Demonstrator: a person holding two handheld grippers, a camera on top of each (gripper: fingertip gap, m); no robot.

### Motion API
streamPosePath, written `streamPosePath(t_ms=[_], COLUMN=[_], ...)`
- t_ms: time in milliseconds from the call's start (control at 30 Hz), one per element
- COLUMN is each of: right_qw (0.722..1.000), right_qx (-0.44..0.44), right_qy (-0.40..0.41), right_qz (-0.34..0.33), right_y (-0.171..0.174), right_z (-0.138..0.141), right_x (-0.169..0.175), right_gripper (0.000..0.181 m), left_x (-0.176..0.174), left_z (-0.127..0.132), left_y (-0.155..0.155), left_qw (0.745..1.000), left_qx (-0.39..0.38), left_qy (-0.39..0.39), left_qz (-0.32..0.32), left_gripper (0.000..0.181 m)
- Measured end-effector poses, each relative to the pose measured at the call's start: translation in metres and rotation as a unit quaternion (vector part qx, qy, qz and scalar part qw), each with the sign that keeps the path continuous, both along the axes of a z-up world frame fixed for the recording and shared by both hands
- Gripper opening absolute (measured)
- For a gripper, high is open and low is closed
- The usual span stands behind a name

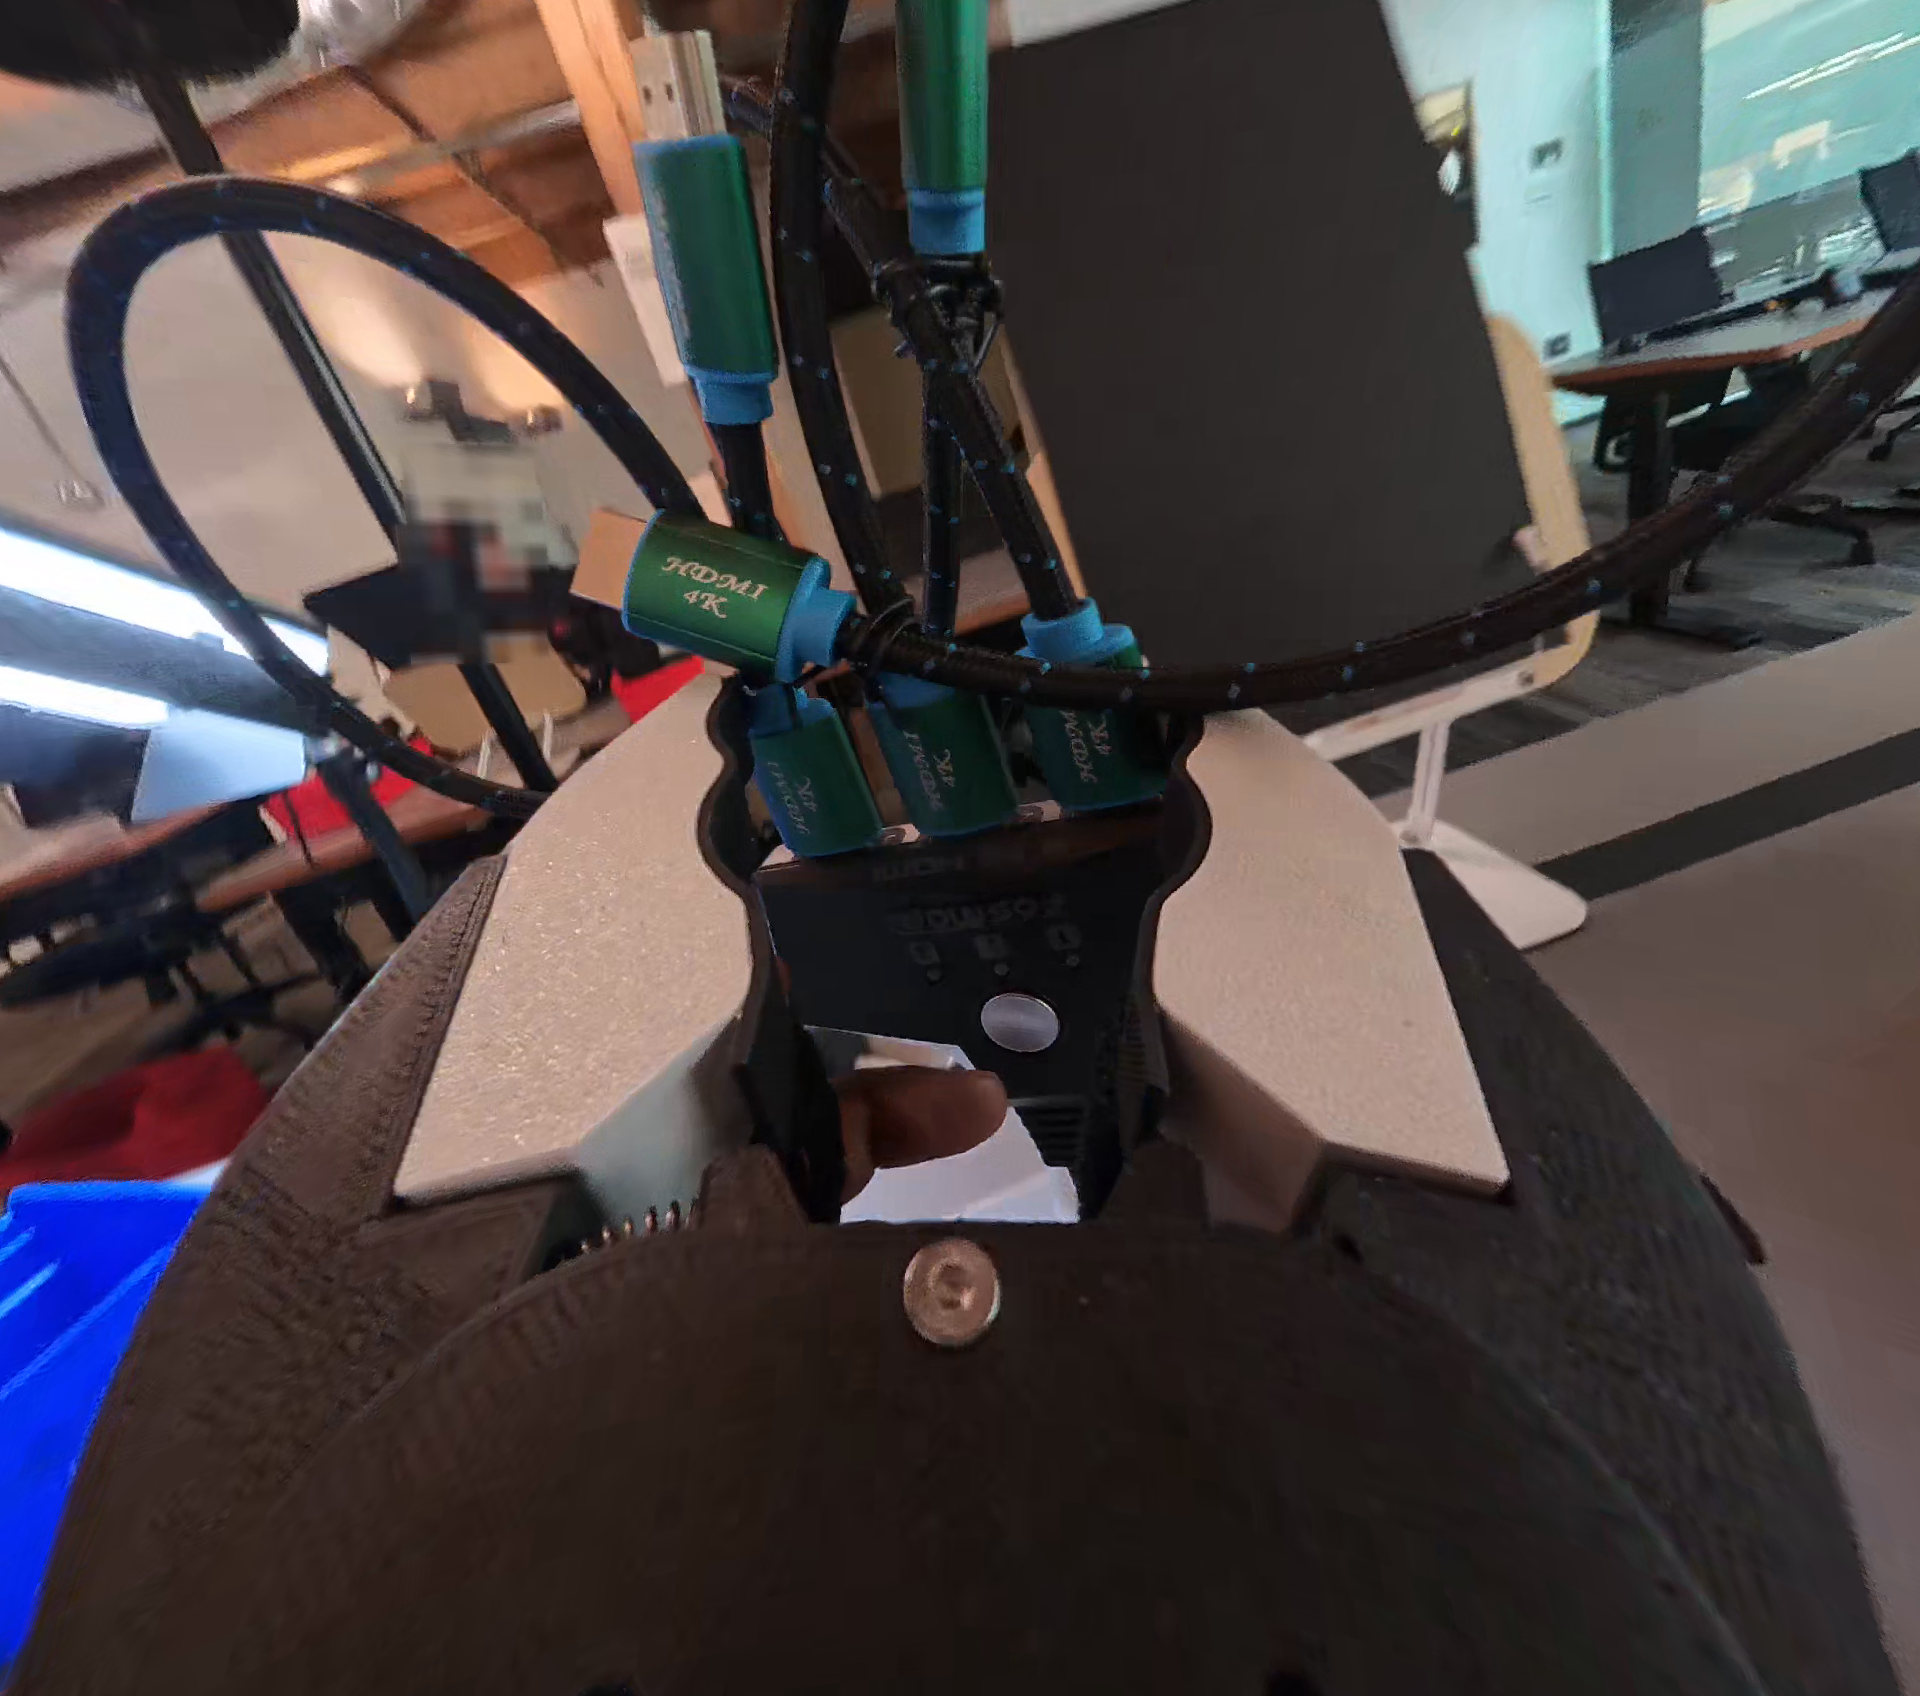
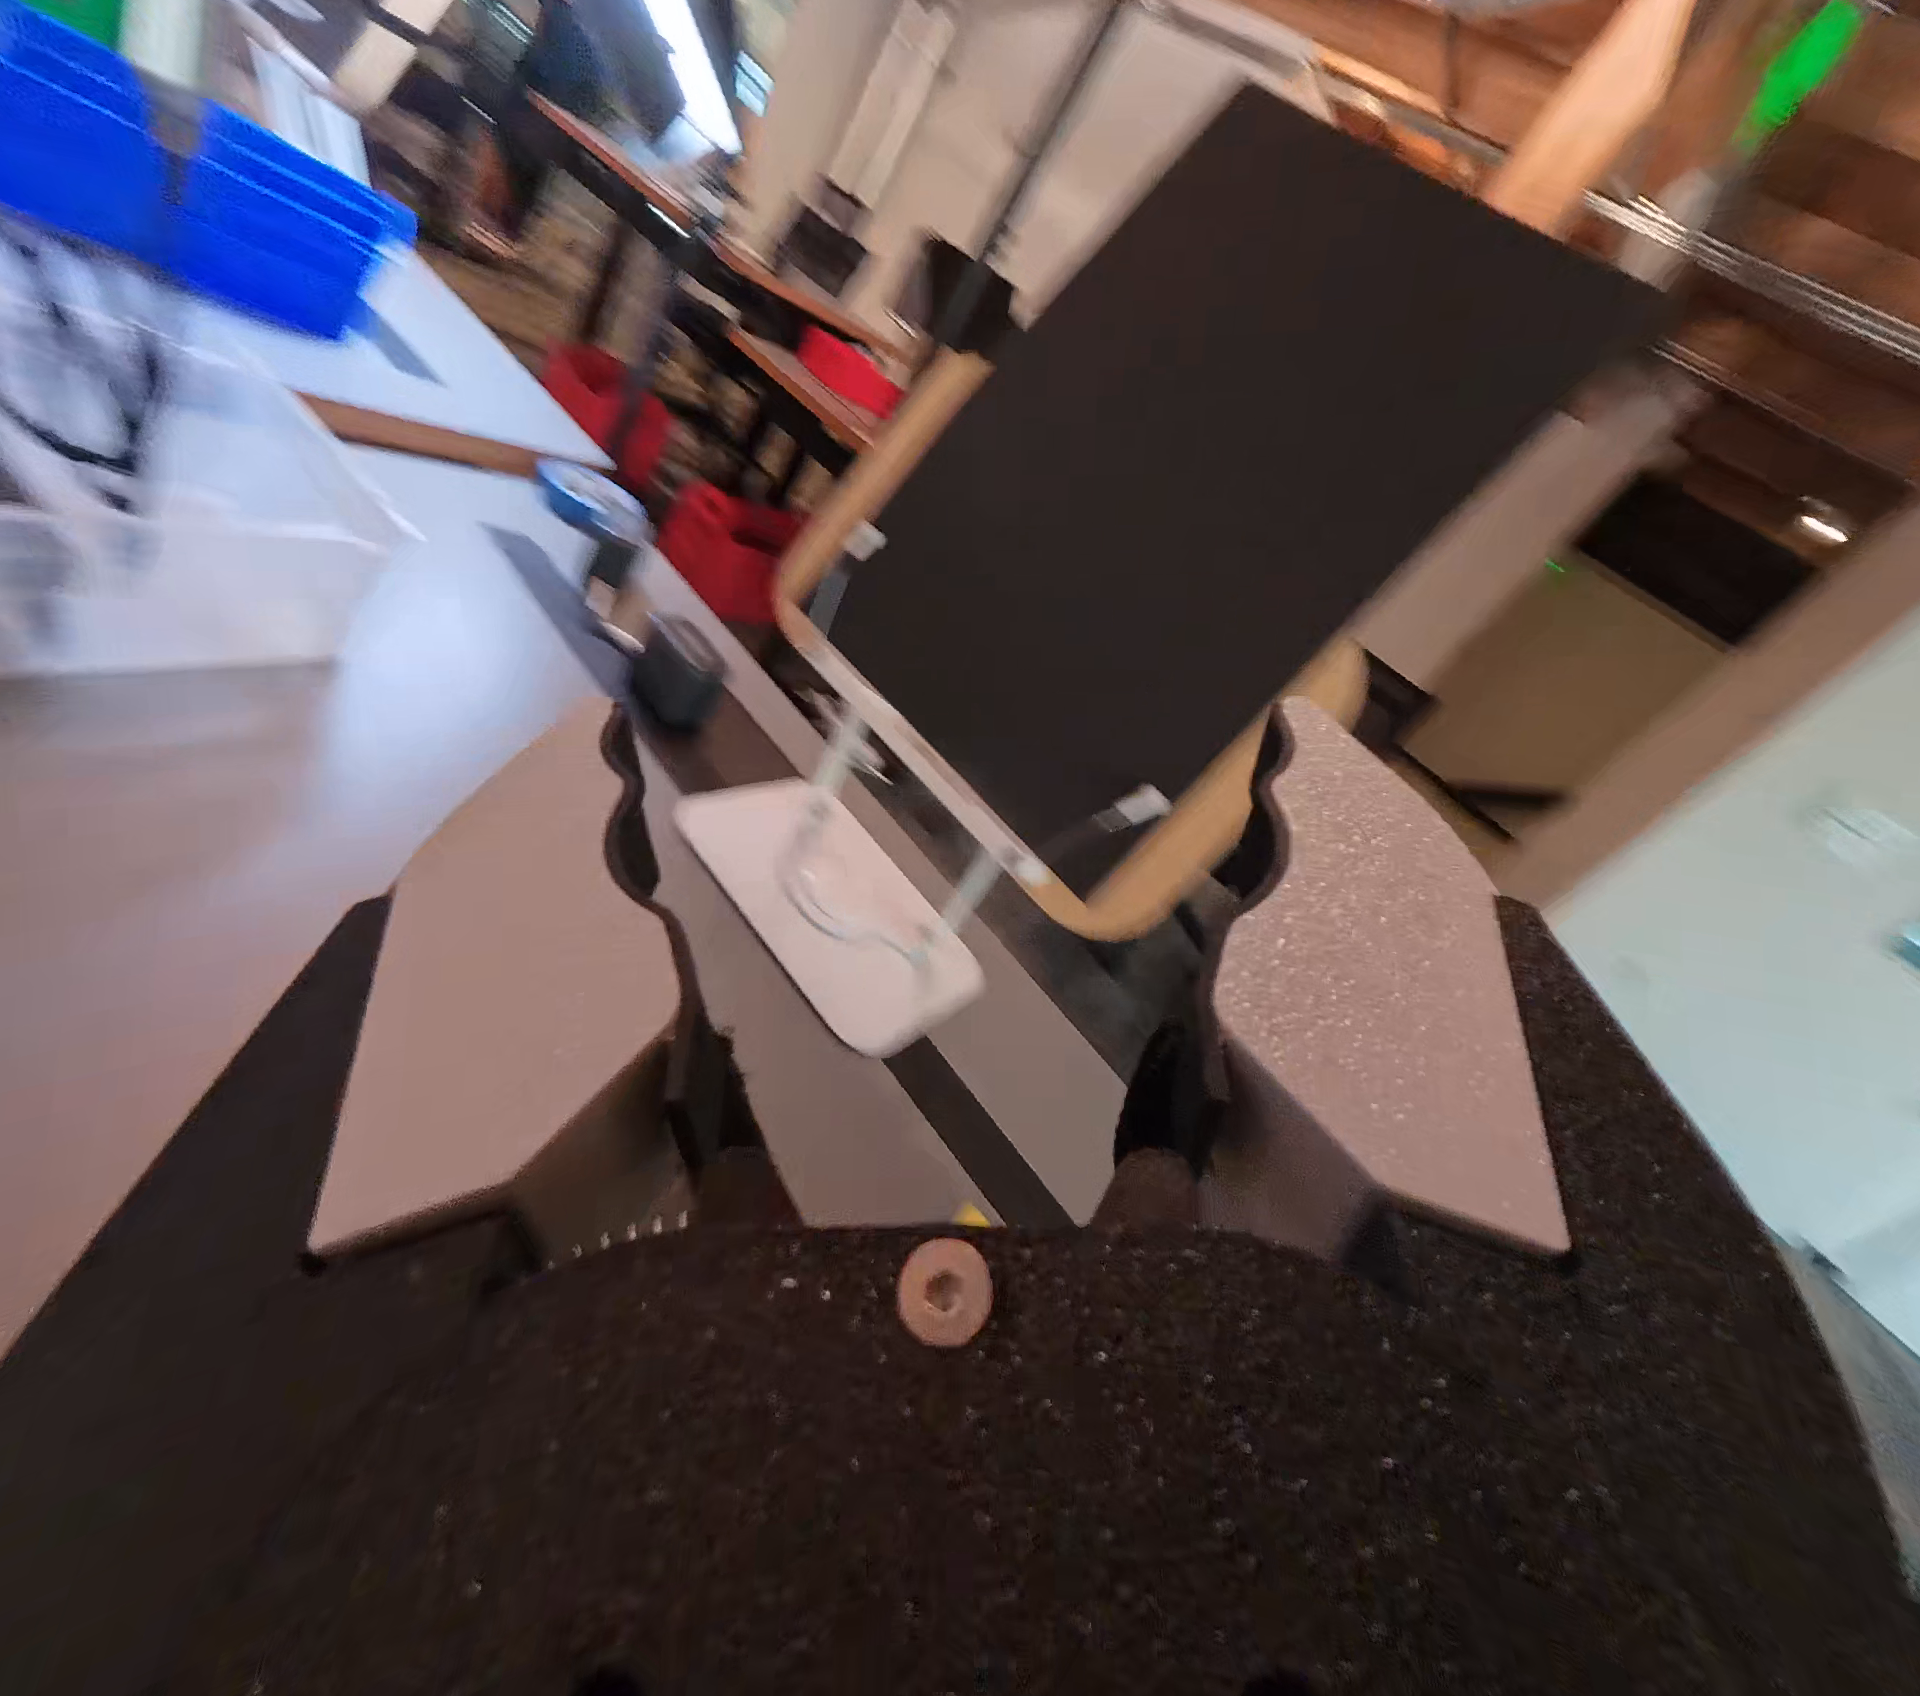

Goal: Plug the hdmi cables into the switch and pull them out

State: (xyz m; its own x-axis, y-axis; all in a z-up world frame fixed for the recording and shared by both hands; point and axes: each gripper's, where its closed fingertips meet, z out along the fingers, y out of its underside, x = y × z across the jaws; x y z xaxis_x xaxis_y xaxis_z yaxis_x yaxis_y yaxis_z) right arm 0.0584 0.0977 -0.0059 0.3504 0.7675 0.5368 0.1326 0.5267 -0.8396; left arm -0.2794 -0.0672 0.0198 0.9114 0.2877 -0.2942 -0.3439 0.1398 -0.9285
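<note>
Your left claw (image 1: 951, 825) clamps the light switch (image 1: 966, 950), three plugs (image 1: 940, 763) seated ahead; right claw (image 2: 940, 815) gapes empty—grab rigid green shells, not floppy braid.

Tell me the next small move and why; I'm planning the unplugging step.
Probably bring the right tongs, open and empty, to one of the three green plugs seated in the switch. The left tongs already clamp the switch, so it is braced for a pull.

Braided black cables (image 1: 1049, 545), glossy green metallic plugs (image 1: 717, 597), matt switch (image 1: 956, 950)
</note>
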Motion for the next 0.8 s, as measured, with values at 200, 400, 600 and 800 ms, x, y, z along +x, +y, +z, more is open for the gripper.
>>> streamPosePath(t_ms=[200,400,600,800], right_qw=[0.976,0.968,0.954,0.936], right_qx=[-0.021,-0.044,-0.092,-0.077], right_qy=[0.021,0.048,0.102,0.189], right_qz=[0.215,0.243,0.266,0.287], right_y=[-0.098,-0.150,-0.152,-0.140], right_z=[-0.001,-0.024,-0.018,-0.005], right_x=[-0.080,-0.149,-0.147,-0.126], right_gripper=[0.099,0.076,0.053,0.024], left_x=[0.068,0.141,0.218,0.236], left_z=[0.031,0.029,0.011,0.017], left_y=[-0.001,0.013,0.033,0.024], left_qw=[0.997,0.991,0.978,0.970], left_qx=[0.074,0.070,0.040,0.074], left_qy=[0.000,0.032,0.074,0.151], left_qz=[-0.038,-0.111,-0.192,-0.175], left_gripper=[0.077,0.076,0.077,0.076])
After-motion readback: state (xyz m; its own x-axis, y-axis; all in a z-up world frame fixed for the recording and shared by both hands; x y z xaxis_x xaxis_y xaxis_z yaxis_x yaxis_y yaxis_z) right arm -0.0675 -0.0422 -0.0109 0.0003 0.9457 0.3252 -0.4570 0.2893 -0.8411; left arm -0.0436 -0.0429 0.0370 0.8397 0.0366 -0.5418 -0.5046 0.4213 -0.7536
